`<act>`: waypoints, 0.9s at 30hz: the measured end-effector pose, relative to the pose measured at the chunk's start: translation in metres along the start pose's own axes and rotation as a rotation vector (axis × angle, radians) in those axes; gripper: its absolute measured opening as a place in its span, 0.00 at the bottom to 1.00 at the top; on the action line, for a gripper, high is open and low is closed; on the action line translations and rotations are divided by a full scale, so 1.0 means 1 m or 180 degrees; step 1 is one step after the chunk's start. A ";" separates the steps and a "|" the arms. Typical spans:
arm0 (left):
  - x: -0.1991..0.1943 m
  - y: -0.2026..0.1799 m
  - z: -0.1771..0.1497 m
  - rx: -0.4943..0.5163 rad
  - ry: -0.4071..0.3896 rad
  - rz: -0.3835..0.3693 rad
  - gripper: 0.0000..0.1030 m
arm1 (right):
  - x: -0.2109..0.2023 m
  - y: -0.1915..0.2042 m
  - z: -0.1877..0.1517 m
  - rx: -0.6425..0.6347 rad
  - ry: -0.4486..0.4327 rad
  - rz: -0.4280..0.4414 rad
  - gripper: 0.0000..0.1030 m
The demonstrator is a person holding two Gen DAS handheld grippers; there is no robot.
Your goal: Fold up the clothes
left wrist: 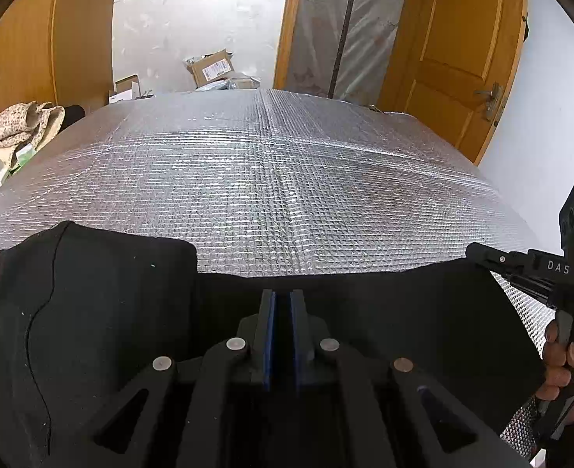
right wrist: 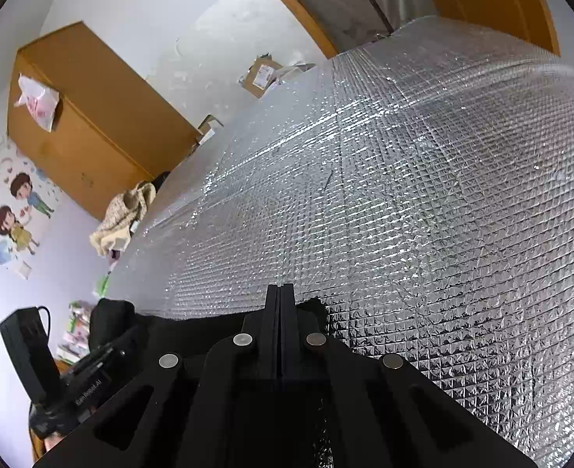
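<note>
Both grippers are down at the near edge of the foil-covered tabletop (left wrist: 271,163), and the black garment (left wrist: 92,304) is strung out between them, its long axis running side to side along that near edge. The left gripper (left wrist: 283,296) shows a narrow slit between its blue pads (left wrist: 269,331), nearly pressed together, and the dark cloth sits right at and under its tips; it looks like a pinch on the garment's far hem, though black on black makes the actual bite hard to confirm. From that gripper the bulk of the fabric lies off to its left, where a folded-over lump with a visible seam is piled up. The right gripper (right wrist: 281,292) has its fingers pressed fully together, tips poking just past the cloth's far edge at what appears to be a corner; whether fabric is trapped between them cannot be told. In the left view the right tool reaches in from the side, its nose at the garment's right end, held in a person's hand (left wrist: 563,366). Ahead of both lies open foil, so the coming move likely turns on carrying this hem forward or over. A floral cloth heap (left wrist: 18,128) sits well apart, off the far left.
</note>
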State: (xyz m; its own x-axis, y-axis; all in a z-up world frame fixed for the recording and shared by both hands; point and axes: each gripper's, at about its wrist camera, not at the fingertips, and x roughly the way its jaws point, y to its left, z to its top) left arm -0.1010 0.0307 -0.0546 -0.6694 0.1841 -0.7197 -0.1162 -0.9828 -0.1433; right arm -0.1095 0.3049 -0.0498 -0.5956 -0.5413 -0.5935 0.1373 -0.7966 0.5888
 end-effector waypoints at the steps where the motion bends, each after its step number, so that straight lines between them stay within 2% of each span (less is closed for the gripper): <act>1: 0.000 0.000 0.000 -0.0003 -0.0002 -0.0004 0.07 | 0.000 -0.001 0.000 0.0016 0.0000 0.0012 0.00; 5: -0.001 0.002 -0.002 -0.0017 -0.0010 -0.0023 0.07 | -0.009 0.004 -0.004 -0.0022 -0.0053 -0.0012 0.00; 7: -0.001 0.002 -0.003 -0.0016 -0.0015 -0.0021 0.07 | -0.019 0.012 -0.010 -0.0074 -0.0081 0.0011 0.03; 12: -0.001 0.000 -0.004 0.0017 -0.0019 0.0017 0.07 | -0.041 0.032 -0.045 -0.0237 -0.0048 0.0179 0.03; 15: -0.002 -0.002 -0.003 0.0041 -0.0018 0.0046 0.07 | -0.043 0.035 -0.068 -0.0312 0.0057 0.0168 0.03; 16: -0.002 -0.003 -0.003 0.0049 -0.0018 0.0055 0.07 | -0.042 0.033 -0.073 -0.0304 0.0078 0.0152 0.00; 20: -0.003 -0.004 -0.004 0.0069 -0.0023 0.0079 0.07 | -0.052 0.024 -0.075 -0.0203 -0.0005 0.0169 0.00; 27: -0.031 -0.009 -0.011 0.0084 -0.0152 0.0021 0.07 | -0.073 0.037 -0.077 -0.0337 -0.0091 0.0217 0.03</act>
State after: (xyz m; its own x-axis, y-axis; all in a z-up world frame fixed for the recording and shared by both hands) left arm -0.0714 0.0340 -0.0384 -0.7043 0.1775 -0.6873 -0.1306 -0.9841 -0.1203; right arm -0.0002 0.2942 -0.0265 -0.6043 -0.5884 -0.5372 0.2601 -0.7830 0.5650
